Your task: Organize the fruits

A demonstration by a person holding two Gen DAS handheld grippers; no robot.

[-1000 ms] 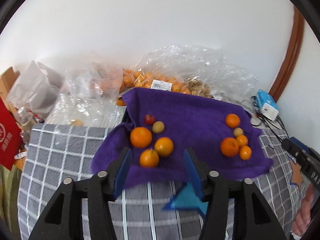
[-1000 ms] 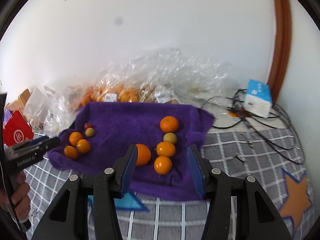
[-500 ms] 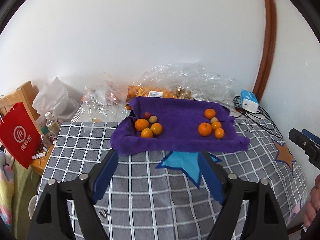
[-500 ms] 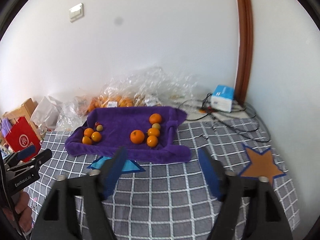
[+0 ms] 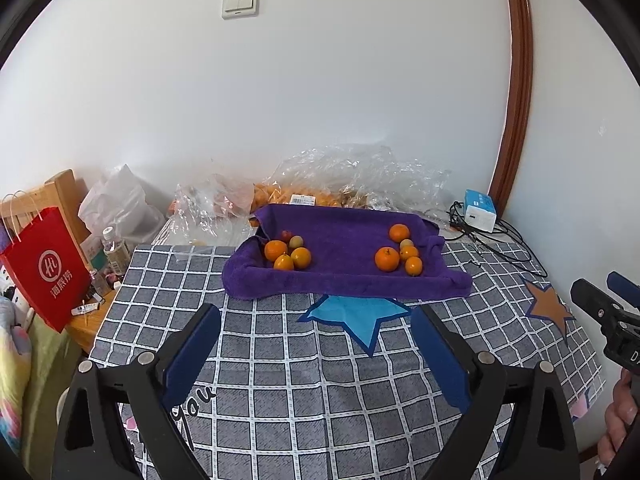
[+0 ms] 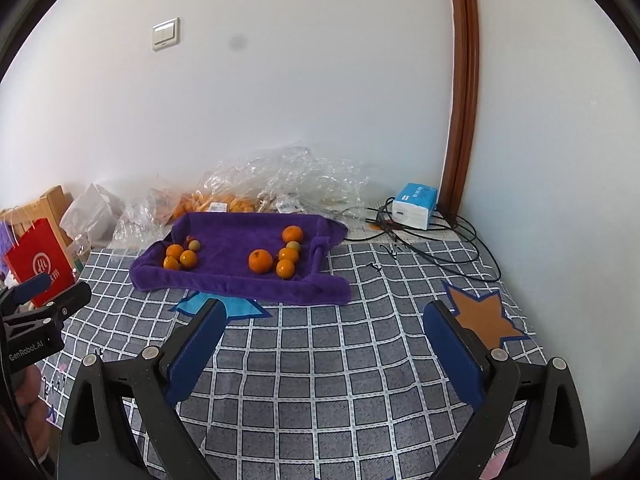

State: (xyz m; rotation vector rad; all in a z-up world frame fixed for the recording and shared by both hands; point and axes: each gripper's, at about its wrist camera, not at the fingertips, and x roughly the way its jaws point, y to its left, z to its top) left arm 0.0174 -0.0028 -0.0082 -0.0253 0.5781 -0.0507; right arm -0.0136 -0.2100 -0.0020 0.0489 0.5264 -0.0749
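I held both tools wide open and empty: left gripper [image 5: 316, 336], right gripper [image 6: 324, 332]. The fruits [image 5: 288, 254] lay far ahead on the purple towel [image 5: 344, 240], the left cluster nearer my left.

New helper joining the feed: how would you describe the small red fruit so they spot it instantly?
Find the purple towel below the plastic bags. In its left fruit cluster, the small red fruit sits at the back, beside a greenish one. It is the only red one; the others are orange or greenish.
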